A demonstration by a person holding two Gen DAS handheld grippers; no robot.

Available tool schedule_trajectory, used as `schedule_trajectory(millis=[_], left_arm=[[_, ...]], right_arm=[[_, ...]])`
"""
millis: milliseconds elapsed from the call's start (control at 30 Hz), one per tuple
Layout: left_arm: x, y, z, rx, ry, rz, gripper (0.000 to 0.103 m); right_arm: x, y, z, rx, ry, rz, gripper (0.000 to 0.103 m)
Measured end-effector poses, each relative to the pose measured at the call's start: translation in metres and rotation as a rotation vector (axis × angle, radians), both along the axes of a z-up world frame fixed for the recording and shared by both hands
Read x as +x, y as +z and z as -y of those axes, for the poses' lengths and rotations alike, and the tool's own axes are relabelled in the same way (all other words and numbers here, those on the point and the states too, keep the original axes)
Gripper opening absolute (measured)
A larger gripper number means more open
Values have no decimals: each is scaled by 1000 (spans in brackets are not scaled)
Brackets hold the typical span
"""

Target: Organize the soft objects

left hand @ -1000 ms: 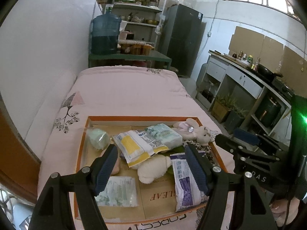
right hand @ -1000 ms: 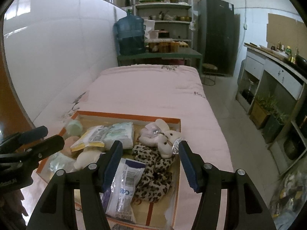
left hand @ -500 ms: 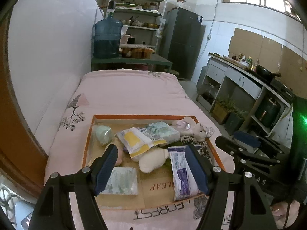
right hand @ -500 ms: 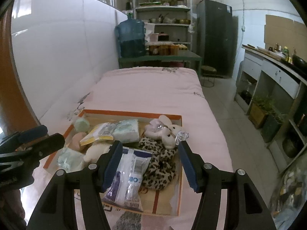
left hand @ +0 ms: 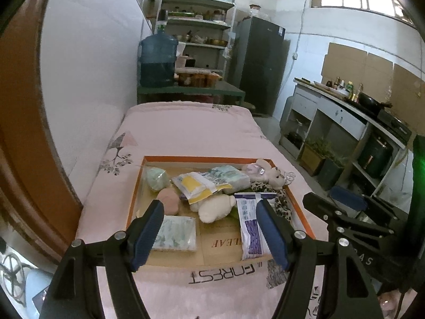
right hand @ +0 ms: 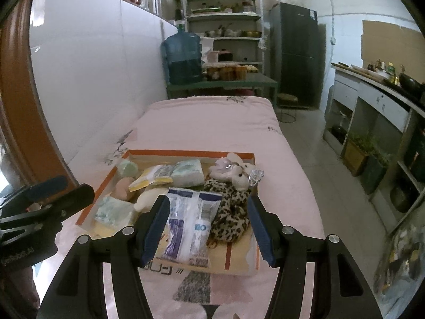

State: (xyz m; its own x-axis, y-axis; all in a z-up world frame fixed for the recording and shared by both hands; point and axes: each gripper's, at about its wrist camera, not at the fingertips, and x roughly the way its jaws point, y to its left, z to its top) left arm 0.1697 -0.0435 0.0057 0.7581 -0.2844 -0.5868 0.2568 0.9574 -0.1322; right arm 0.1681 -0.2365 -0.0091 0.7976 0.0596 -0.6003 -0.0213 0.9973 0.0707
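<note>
Soft objects lie gathered in a shallow orange-rimmed cardboard tray (left hand: 135, 188) set on the near end of a pink-covered bed (left hand: 191, 133). Contents by position:

- Far left corner: a pale green bundle (left hand: 157, 178), with a pink pad (left hand: 169, 199) just nearer.
- Far edge, middle: a yellow-and-white packet (left hand: 198, 186) overlapping a folded printed pack (left hand: 230, 176).
- Far right corner: a pale plush toy (right hand: 233, 171).
- Right edge: a leopard-print fabric piece (right hand: 229, 216), touching the plush toy.
- Centre: a cream plush (left hand: 216, 207).
- Near left corner: a flat green-printed pack (left hand: 175, 234).
- Near edge, right of centre: a purple-and-white sachet (right hand: 188, 228).

Change over the last second: both cameras have drawn back and up from the tray. The tray now appears smaller and farther off in each view, and more bed cover shows in front of its near edge. No item in the tray has shifted.

Tool state: the left gripper (left hand: 209, 232) and the right gripper (right hand: 208, 228) both stand with jaws wide apart and carry nothing.

Assessment: with both tools withdrawing empty while every item sits inside the tray, the scene fits either a retreat after the last placement or a pull-back between picks. The frames do not settle which.
</note>
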Motion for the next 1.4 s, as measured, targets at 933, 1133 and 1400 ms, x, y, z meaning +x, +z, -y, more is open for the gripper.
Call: schedule_trajectory(millis=[933,1133,1400], left_arm=[[-97,15,-26,-25,126,57,72],[-117,16,-32,14,165,58,68],[-141,20,-30,31,152,62,68]], right_arm=[[-103,17,-31,-25,-85,43,63],[-128,25,-38,-44,-105,60,63],[-160,37,-50,-47,-86,95,63]])
